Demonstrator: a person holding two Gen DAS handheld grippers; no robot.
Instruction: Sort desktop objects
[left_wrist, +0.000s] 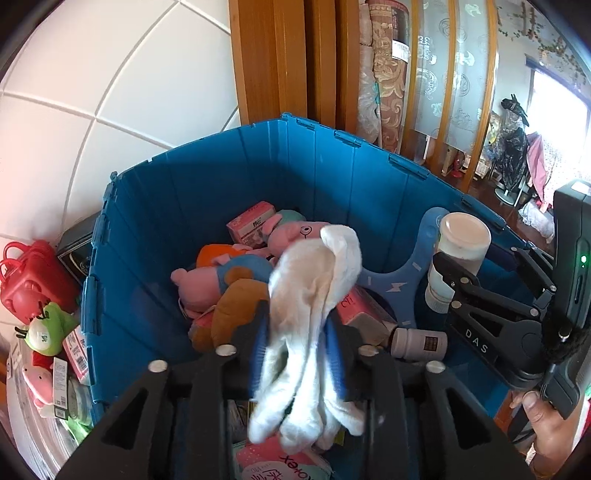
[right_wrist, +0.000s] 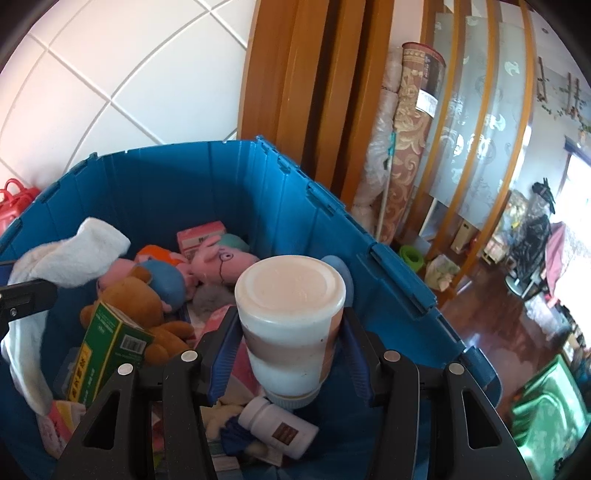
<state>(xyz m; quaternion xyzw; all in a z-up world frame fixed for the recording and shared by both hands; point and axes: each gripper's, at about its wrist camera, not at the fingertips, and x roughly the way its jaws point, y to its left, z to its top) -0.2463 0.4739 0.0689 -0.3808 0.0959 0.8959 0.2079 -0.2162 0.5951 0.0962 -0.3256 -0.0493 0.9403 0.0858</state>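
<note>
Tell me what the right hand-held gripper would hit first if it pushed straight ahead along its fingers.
Probably the small white pill bottle lying in the blue bin just below the bottle that the right hand-held gripper holds, or the soft clutter around it. Depth is uncertain.

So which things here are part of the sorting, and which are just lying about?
Part of the job:
- white socks between the left tongs
- white bottle clamped in the right tongs
- blue crate, already holding plush toys, a pill bottle and a green box

Lying about:
- red basket
- rolled rug
</note>
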